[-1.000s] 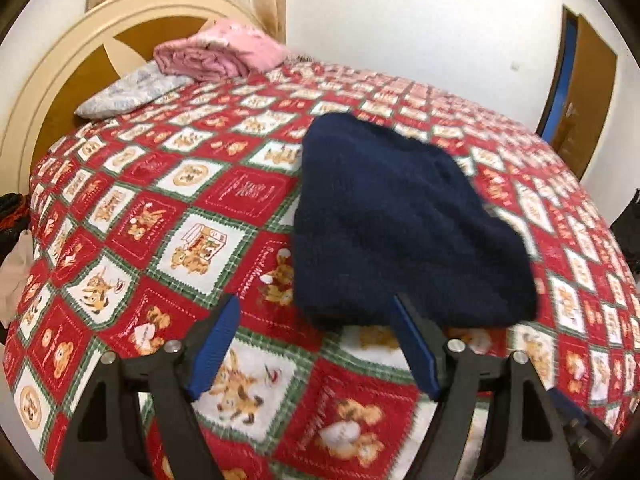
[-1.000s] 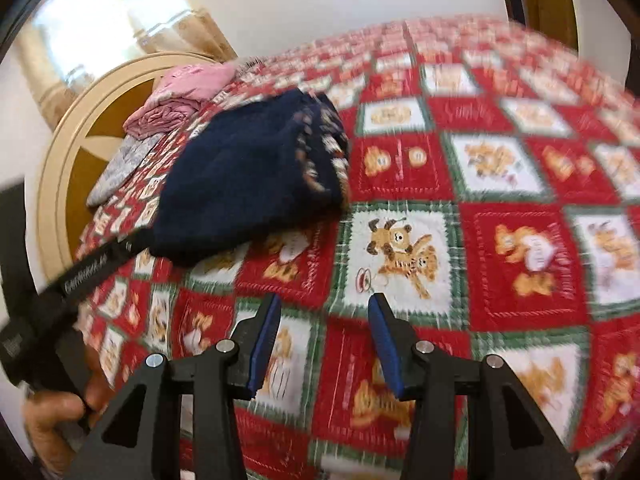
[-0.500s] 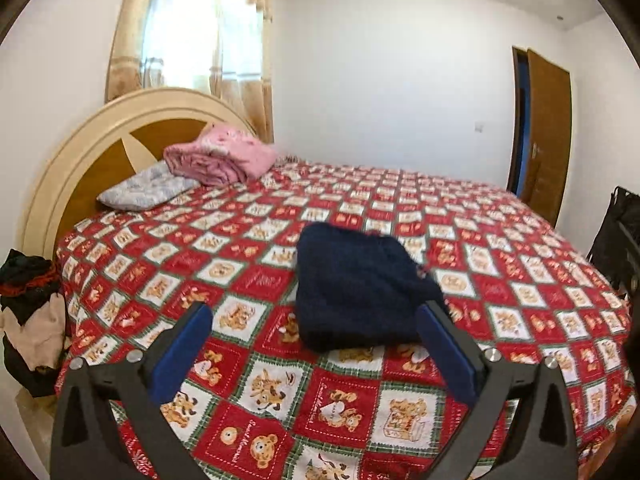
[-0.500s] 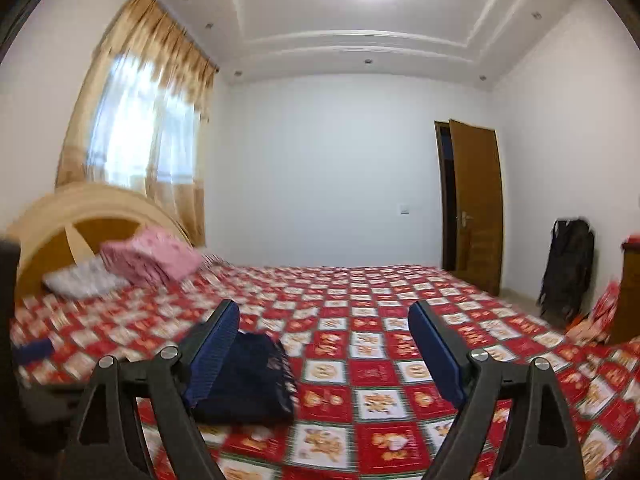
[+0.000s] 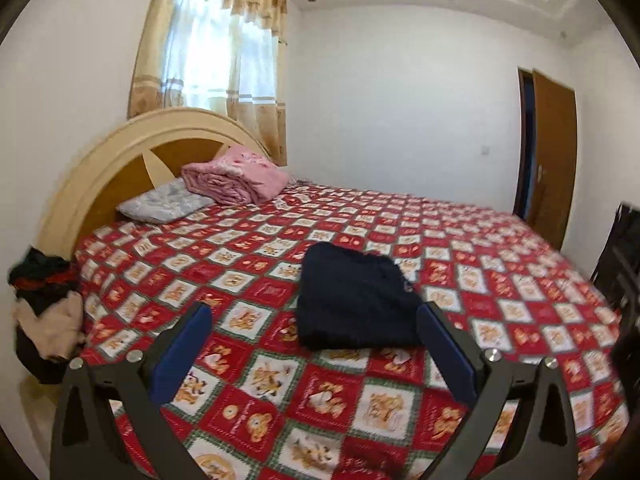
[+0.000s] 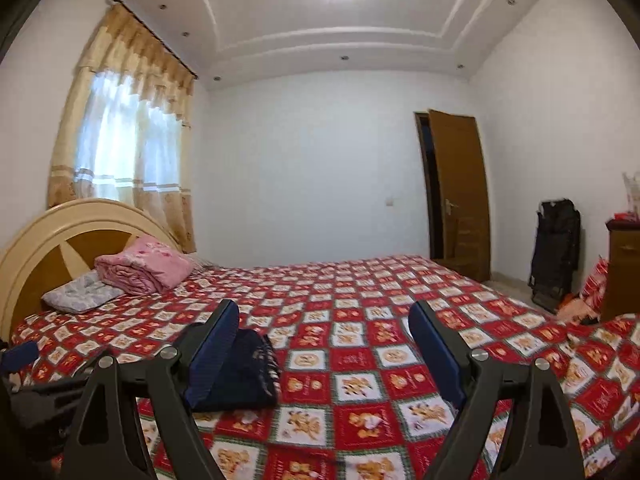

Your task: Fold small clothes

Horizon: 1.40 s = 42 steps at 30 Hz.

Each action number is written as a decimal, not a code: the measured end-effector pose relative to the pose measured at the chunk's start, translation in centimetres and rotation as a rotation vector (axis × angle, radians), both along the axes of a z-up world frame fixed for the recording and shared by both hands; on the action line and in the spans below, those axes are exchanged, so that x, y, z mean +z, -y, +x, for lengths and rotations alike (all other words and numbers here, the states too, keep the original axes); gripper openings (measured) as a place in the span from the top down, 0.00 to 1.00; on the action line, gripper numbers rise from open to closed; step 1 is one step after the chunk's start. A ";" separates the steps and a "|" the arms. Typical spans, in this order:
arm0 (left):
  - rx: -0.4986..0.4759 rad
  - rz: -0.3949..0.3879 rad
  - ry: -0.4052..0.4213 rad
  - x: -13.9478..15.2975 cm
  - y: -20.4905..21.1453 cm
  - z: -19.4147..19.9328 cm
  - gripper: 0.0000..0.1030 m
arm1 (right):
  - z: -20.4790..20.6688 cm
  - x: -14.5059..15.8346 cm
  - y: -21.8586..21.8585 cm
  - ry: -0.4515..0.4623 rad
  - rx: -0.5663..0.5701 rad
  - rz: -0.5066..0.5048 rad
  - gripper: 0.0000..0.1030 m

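Now both your grippers hang wide above the bedspread [image 5: 248,248].
Left gripper [image 5: 316,336] and right gripper [image 6: 324,328] grip nothing; the folded navy garment [image 5: 352,300] lies mid-frame.

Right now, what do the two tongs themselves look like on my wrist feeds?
Both match: the left tongs and right tongs each have black angular arms with triangular cutouts, silver round pivot bolts, and flat blue rectangular pads. No cables, markings or sleeves show.
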<state>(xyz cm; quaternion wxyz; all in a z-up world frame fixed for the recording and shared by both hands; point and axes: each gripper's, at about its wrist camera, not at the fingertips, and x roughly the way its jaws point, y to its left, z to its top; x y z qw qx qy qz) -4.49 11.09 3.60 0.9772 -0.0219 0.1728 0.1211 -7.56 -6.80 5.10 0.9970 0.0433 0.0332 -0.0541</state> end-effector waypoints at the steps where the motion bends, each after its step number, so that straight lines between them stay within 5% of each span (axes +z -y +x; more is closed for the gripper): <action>1: -0.006 0.013 -0.012 -0.2 0.5 0.1 0.00 | 0.3 -0.2 0.5 -0.018 -0.005 0.016 0.15; 9: -0.020 0.092 -0.014 -0.1 2.3 -0.5 0.00 | 1.5 -1.8 1.7 -0.100 0.035 0.111 0.15; 42: -0.017 0.076 -0.007 0.0 2.5 -0.8 0.00 | 1.5 -2.2 0.9 -0.113 0.076 0.099 0.15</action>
